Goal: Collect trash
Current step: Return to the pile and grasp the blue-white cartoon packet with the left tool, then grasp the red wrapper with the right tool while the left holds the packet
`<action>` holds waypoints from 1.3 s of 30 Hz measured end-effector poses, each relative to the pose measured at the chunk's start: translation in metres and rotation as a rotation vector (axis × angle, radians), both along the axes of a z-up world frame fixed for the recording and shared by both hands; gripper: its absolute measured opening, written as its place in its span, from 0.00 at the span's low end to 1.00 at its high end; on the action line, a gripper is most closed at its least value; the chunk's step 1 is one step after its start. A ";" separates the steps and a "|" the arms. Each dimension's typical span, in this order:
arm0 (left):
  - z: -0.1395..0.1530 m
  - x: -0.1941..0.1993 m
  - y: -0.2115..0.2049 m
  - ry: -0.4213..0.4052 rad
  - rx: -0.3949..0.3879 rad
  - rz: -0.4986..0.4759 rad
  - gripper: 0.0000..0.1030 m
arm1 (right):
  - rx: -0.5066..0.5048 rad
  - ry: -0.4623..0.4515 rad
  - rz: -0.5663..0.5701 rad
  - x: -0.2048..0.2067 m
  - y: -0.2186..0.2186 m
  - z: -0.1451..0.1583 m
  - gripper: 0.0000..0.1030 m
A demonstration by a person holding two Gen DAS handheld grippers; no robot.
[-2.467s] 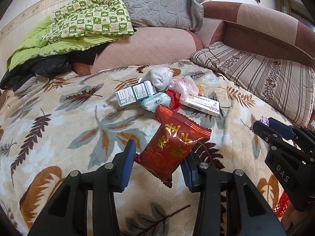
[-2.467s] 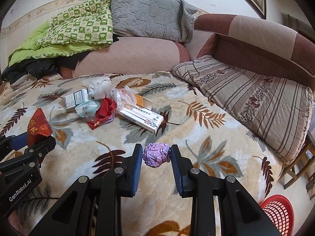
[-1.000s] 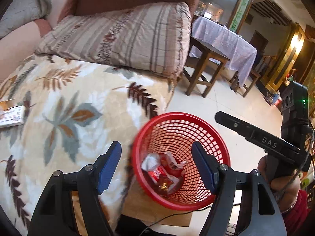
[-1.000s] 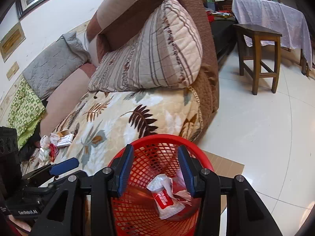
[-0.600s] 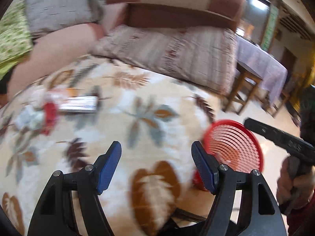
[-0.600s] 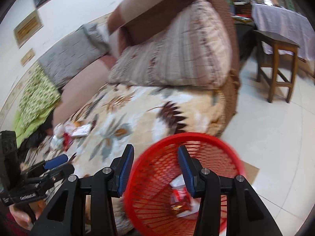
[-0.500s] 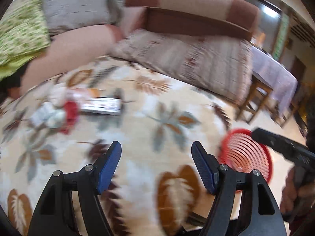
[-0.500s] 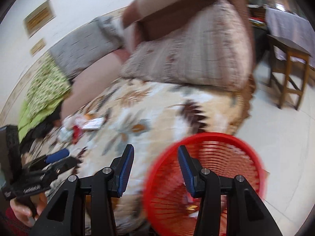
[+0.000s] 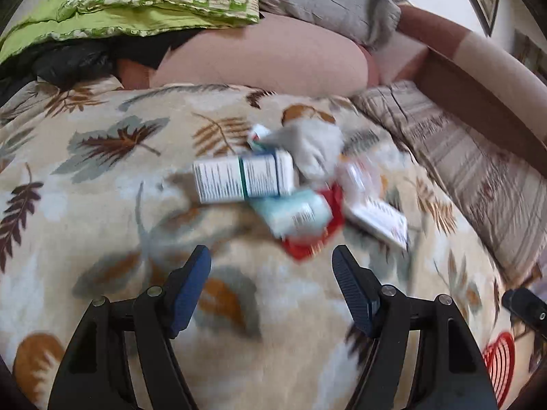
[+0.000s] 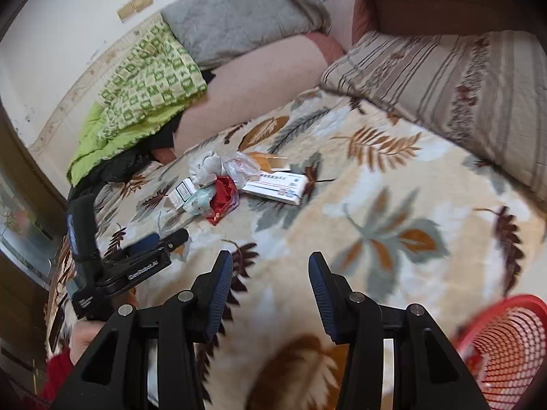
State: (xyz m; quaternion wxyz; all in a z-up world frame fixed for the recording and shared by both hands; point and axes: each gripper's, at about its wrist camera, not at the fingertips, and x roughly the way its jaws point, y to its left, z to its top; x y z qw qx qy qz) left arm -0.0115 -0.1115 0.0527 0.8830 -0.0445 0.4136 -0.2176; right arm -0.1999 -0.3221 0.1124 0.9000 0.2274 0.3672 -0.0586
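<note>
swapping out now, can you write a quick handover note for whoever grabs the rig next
Left gripper: open, empty, pointed at the trash pile.
Right gripper: open, empty, over the leaf-print blanket.
Pile on the blanket: white medicine box, teal packet, red wrapper, long white box, crumpled white paper, clear plastic bag.
Red basket sits off the blanket edge with some trash inside.
Left: carry the pile to the basket.

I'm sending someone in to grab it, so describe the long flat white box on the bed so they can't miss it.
On the leaf-patterned blanket sits a small trash pile. The long flat white box lies at the pile's edge nearest the striped pillow. It is the longest, flattest piece, beside the red wrapper.
</note>
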 end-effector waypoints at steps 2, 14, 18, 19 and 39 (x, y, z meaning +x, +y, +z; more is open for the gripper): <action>-0.005 0.011 -0.010 0.016 -0.002 -0.015 0.70 | 0.036 0.003 -0.049 0.023 0.000 -0.005 0.48; -0.034 0.048 -0.052 0.076 0.067 0.002 0.33 | 0.070 0.005 -0.087 0.049 0.012 -0.052 0.48; -0.025 0.030 -0.038 0.083 0.048 -0.005 0.32 | 0.055 -0.004 -0.075 0.048 0.011 -0.053 0.48; -0.022 0.023 -0.032 0.086 0.045 -0.011 0.32 | 0.061 -0.005 -0.078 0.048 0.010 -0.053 0.48; -0.027 -0.007 0.046 0.134 0.026 0.085 0.40 | 0.183 0.072 0.075 0.160 0.037 -0.062 0.48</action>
